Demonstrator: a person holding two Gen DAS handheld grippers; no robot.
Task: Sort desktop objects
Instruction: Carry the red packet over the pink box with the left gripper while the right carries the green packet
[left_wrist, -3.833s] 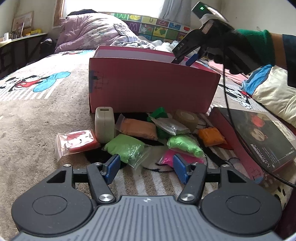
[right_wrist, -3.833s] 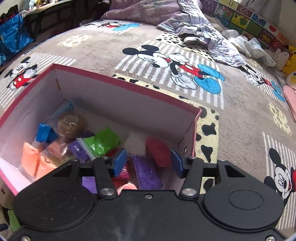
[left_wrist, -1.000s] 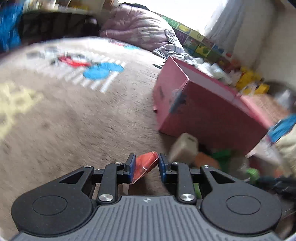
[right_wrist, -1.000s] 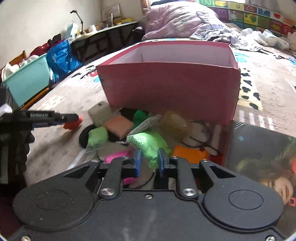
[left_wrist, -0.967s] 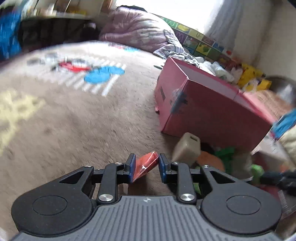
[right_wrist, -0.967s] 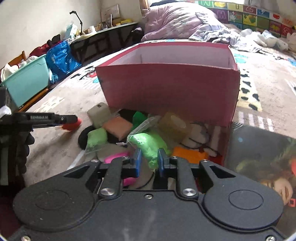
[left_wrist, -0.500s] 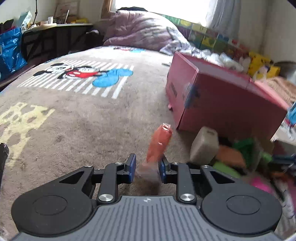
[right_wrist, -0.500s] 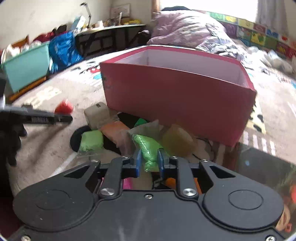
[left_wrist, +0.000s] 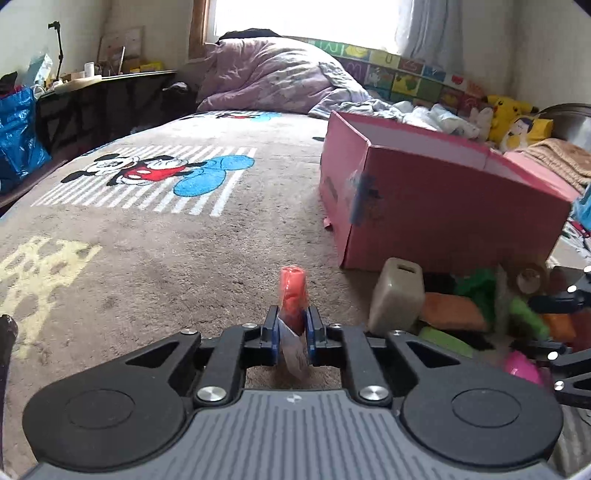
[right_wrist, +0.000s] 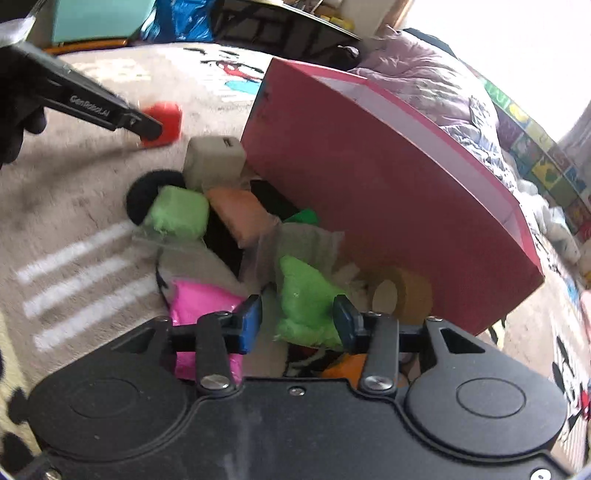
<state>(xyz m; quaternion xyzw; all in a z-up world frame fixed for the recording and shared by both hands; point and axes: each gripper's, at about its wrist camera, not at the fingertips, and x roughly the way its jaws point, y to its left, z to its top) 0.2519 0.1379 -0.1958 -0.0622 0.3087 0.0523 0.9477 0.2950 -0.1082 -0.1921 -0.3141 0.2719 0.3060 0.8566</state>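
My left gripper (left_wrist: 291, 328) is shut on a red clay packet (left_wrist: 293, 299) and holds it above the carpet, left of the pink box (left_wrist: 436, 206). It also shows in the right wrist view (right_wrist: 147, 125), with the red packet (right_wrist: 164, 120) in it. My right gripper (right_wrist: 297, 319) is open, its fingers on either side of a bright green clay bag (right_wrist: 303, 299) in the pile in front of the pink box (right_wrist: 369, 177).
The pile holds a beige charger block (right_wrist: 214, 158), a light green packet (right_wrist: 179, 212), an orange packet (right_wrist: 236, 214), a pink packet (right_wrist: 199, 306) and a tape roll (right_wrist: 402, 295). A bed with a purple duvet (left_wrist: 273, 81) lies behind.
My right gripper has opened and dropped towards the pile; the green bag now sits between its open fingers. My left gripper has lifted the red packet, which now stands upright.
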